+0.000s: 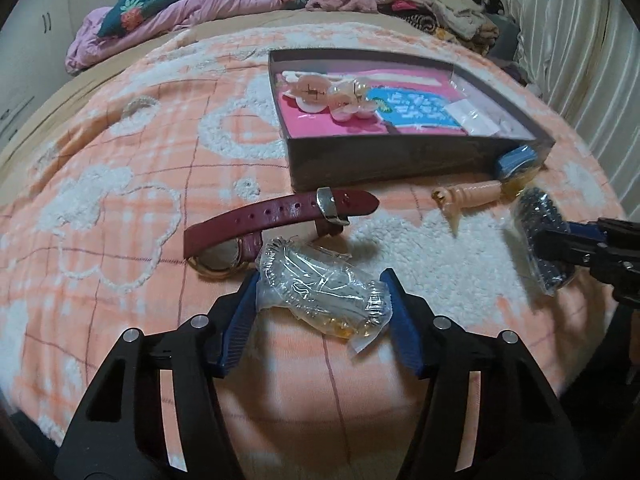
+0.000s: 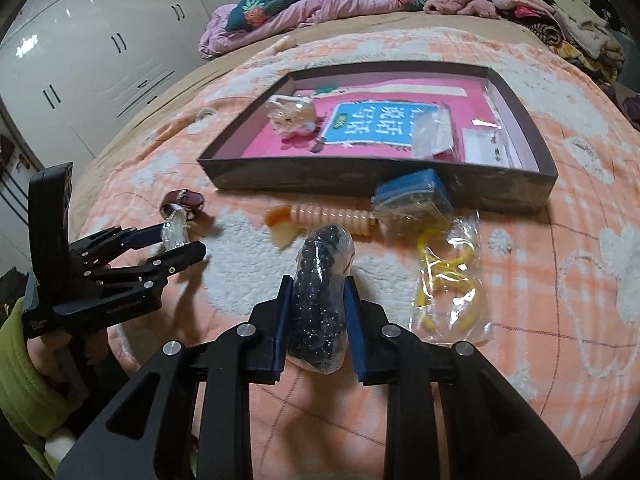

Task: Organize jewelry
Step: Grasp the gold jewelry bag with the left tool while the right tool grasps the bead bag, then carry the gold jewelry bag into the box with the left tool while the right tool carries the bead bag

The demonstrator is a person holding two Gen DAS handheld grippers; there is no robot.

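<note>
The right claw (image 2: 318,316) is clamped tight on a clear bag of dark beads (image 2: 320,300), gripped at its middle just above the bed's peach blanket (image 2: 560,320). On the left, the left claw (image 1: 320,308) stands half wide around a plastic bag of silvery jewelry (image 1: 324,292); the blue pads (image 1: 240,320) flank the bag, contact unclear. A maroon-strapped watch (image 1: 276,216) lies just beyond that bag. Farther back sits the open box (image 2: 360,182), its pink lining carrying a pale hair clip (image 2: 290,118). A peach ribbed clip (image 2: 332,218) lies just before the box's front wall, a bag of yellow pieces (image 2: 448,280) near it.
</note>
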